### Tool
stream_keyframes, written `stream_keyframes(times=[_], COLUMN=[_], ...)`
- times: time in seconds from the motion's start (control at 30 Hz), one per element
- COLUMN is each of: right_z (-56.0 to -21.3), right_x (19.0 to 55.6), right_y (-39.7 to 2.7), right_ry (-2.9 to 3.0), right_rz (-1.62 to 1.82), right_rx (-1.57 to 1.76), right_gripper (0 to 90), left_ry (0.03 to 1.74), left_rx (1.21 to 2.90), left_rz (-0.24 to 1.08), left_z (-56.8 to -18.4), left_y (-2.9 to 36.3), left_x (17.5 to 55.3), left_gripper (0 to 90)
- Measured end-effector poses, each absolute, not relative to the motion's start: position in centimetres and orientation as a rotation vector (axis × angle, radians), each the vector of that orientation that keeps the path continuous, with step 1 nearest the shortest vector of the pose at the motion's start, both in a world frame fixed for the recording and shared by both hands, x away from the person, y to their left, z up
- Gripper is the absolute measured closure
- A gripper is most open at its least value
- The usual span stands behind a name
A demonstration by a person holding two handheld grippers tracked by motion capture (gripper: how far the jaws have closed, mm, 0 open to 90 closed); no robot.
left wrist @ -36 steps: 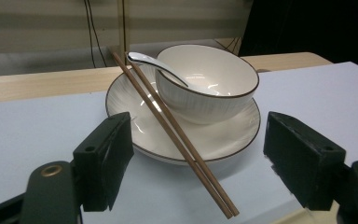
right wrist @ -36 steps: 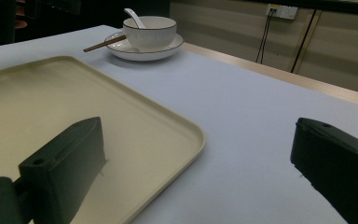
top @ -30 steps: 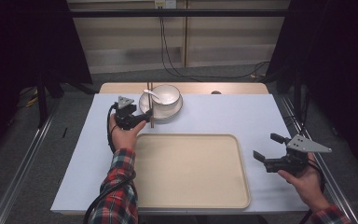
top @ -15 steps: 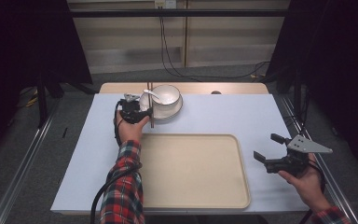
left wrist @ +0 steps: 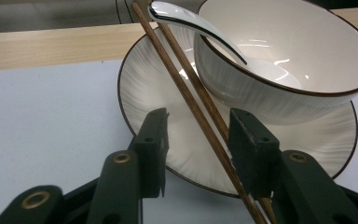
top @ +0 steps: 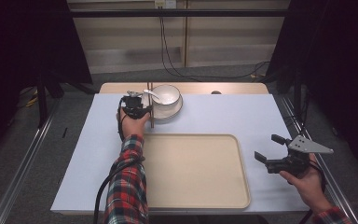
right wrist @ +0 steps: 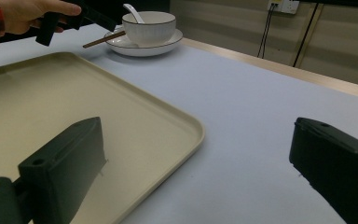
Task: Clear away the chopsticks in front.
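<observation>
The left tool [left wrist: 193, 154] has just been closing around the chopsticks [left wrist: 191, 88] on the plate [left wrist: 149, 84], not yet clamped; lifting them remains. The right tool [right wrist: 200, 177] waits released.

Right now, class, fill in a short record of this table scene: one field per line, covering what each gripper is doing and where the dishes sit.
Left gripper: jaws have just been closing around the chopsticks, pads not yet pressing on them
Chopsticks: a wooden pair, lying across the plate rim
Bowl: stands on the plate, white, dark rim
Spoon: white, rests in the bowl, handle over the rim
Tray: beige, nearer the person than the plate
Right gripper: open, beside the tray's right edge
</observation>
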State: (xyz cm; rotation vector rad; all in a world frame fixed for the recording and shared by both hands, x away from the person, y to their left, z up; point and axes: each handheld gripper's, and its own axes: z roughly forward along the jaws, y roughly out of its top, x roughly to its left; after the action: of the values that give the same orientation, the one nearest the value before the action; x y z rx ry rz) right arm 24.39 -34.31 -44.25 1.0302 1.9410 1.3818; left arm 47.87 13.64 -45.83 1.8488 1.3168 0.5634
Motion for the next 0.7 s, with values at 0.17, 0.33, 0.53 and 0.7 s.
stream_keyframes(times=[0.17,0.33,0.53,0.7], right_z=[-44.32,-44.33,-44.33,-44.35], right_x=[24.45,24.46,24.42,24.39], right_y=[-34.16,-34.18,-34.21,-34.20], right_ry=[1.951,1.952,1.949,1.952], right_rz=[1.378,1.376,1.376,1.375], right_rx=[1.029,1.031,1.034,1.035], right_gripper=[2.9,3.0,3.0,2.9], left_ry=[1.358,1.376,1.385,1.417], left_rx=[1.844,1.844,1.846,1.832], left_rz=[0.546,0.540,0.528,0.515], left_z=[-46.03,-45.88,-45.70,-45.83], left_y=[13.56,13.27,13.05,12.73], left_x=[48.22,48.45,48.68,48.90], left_gripper=[61.3,63.6,67.4,71.2])
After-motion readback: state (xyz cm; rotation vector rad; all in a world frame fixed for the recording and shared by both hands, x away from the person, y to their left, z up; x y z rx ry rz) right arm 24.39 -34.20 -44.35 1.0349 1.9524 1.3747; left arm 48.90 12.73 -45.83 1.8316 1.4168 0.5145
